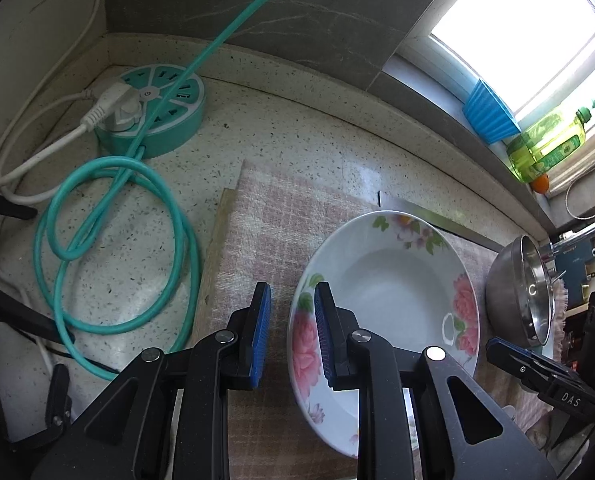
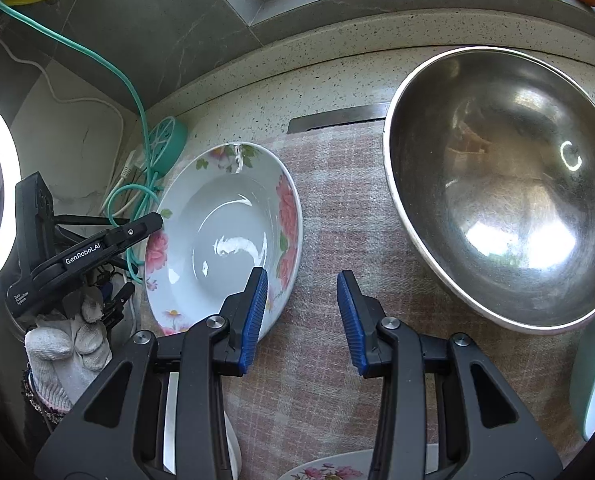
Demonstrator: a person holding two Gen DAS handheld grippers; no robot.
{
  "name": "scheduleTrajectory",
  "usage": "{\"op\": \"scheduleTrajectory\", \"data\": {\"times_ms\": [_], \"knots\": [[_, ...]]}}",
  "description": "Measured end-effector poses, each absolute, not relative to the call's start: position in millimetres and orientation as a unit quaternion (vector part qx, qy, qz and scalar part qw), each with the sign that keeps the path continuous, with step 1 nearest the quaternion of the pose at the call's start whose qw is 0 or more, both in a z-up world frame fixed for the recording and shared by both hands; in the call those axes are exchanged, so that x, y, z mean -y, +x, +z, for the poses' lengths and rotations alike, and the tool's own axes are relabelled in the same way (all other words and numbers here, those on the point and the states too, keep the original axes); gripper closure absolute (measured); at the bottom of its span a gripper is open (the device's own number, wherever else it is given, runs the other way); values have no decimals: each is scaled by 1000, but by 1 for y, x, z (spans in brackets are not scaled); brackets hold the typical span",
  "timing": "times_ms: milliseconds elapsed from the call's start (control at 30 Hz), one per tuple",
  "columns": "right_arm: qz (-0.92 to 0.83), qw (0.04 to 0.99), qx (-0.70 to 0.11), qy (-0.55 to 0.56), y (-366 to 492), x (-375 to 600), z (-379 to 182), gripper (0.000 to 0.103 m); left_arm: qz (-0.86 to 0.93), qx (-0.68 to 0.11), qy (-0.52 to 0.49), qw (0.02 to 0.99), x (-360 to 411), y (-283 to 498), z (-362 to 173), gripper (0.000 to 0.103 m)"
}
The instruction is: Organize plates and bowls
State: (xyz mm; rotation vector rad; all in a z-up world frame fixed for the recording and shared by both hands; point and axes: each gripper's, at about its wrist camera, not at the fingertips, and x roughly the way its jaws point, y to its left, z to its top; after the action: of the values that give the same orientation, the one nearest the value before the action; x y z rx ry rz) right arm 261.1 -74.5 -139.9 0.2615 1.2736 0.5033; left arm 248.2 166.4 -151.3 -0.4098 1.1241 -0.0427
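This is a home kitchen. A speckled stone countertop [image 1: 297,136] runs into a corner under grey wall tiles [image 1: 297,8], with a bright window [image 1: 537,12] above its back edge. On the sill stand a green plastic bottle of dish liquid [image 1: 545,144] and a blue ribbed silicone cup [image 1: 487,112]. A pink checked towel [image 2: 329,208] covers the countertop, carrying a white flower-patterned ceramic deep plate [image 2: 225,232] and a large stainless steel mixing bowl [image 2: 497,184]. A round teal power strip [image 1: 157,108] sits near the back corner.

Two floral plates [image 2: 221,236], one steel bowl [image 2: 501,208], one towel [image 2: 329,360]

Glossy plate [image 1: 393,280], shiny metal bowl [image 2: 497,200]
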Motion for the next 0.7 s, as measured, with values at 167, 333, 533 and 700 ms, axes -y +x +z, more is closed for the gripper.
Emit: {"op": "scheduleTrajectory", "data": {"times_ms": [167, 333, 533, 700], "knots": [[235, 760, -594, 121, 265, 68, -148, 78, -25, -532, -192, 824, -167, 252, -156, 83], [241, 754, -599, 122, 269, 63, -152, 84, -31, -535, -184, 824, -164, 255, -157, 84], [246, 751, -602, 112, 269, 54, -154, 92, -35, -534, -176, 826, -160, 257, -156, 89], [243, 752, -603, 106, 269, 51, -153, 92, -32, -536, -174, 826, -160, 256, -155, 89]]}}
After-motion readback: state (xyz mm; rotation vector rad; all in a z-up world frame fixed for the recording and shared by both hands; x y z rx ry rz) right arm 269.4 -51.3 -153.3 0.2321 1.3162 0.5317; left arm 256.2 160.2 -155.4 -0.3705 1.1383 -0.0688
